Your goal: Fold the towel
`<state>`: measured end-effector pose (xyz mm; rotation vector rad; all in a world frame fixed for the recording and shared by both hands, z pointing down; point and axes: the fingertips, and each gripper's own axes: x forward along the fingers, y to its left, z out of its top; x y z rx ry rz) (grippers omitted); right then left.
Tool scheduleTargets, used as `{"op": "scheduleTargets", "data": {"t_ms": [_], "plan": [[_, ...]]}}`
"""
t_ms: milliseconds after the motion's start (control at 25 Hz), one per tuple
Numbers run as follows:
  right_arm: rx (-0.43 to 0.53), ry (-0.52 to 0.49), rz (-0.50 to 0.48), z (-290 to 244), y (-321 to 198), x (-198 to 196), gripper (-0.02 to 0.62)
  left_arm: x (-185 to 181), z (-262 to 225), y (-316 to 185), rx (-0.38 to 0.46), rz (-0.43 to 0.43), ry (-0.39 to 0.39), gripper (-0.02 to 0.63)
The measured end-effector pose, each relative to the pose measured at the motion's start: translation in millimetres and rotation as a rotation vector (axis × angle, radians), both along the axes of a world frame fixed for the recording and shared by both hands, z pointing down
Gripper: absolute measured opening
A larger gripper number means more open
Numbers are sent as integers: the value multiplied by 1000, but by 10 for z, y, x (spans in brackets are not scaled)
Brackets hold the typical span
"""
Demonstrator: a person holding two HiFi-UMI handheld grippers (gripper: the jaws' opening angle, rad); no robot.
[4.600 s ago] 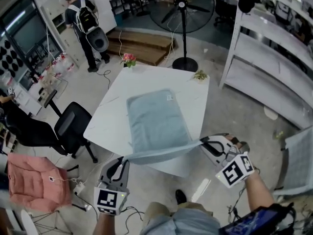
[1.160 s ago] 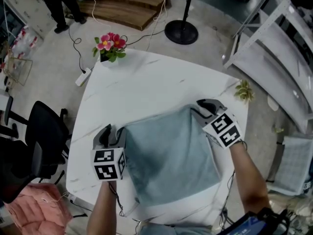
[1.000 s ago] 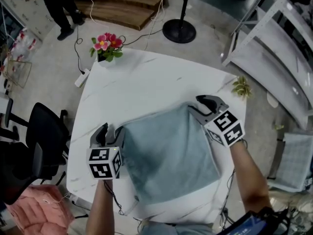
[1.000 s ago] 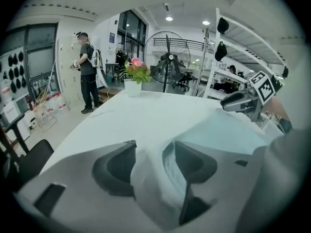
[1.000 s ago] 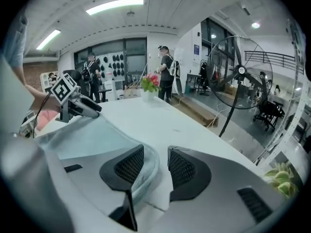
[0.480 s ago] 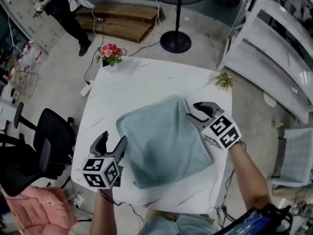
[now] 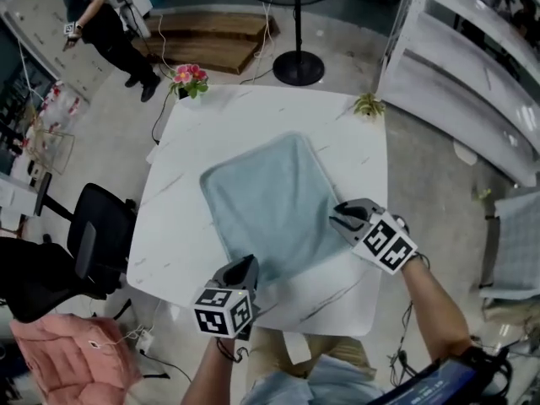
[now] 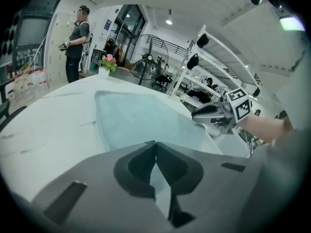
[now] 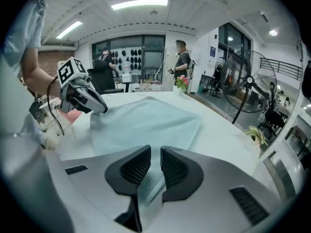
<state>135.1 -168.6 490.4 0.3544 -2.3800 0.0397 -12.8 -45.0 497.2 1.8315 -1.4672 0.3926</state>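
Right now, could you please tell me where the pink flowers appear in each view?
Head view: pink flowers upper left, at the table corner.
Left gripper view: flowers upper left, beyond the towel.
Right gripper view: flowers right of centre.
Shared landmark: the towel.

Your head camera looks steeply down on the whole tabletop point(image 7: 194, 133) from well above, with the left tongs point(image 7: 245, 267) and right tongs point(image 7: 339, 219) near the frame's lower edge. Each tongs camera rides low and close behind its own pair, facing across the tabletop toward the flowers point(image 8: 109, 63) and the standing person point(image 8: 77, 38). All three views share the towel point(image 7: 261, 197); each tongs camera also catches the opposite tongs.
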Motion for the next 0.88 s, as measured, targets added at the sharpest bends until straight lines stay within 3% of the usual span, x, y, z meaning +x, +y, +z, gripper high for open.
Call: {"op": "scheduleTargets", "data": {"t_ms": [240, 480, 640, 880], "plan": [[-27, 133, 36, 484, 299, 269, 83, 15, 402, 177, -124, 101, -90, 9], [-45, 151, 186, 549, 471, 297, 41, -131, 441, 239, -147, 285, -104, 9], [-74, 161, 260, 570, 729, 158, 41, -474, 465, 294, -141, 403, -148, 8], [-105, 87, 431, 576, 1248, -195, 38, -1065, 490, 386, -131, 510, -201, 9]]}}
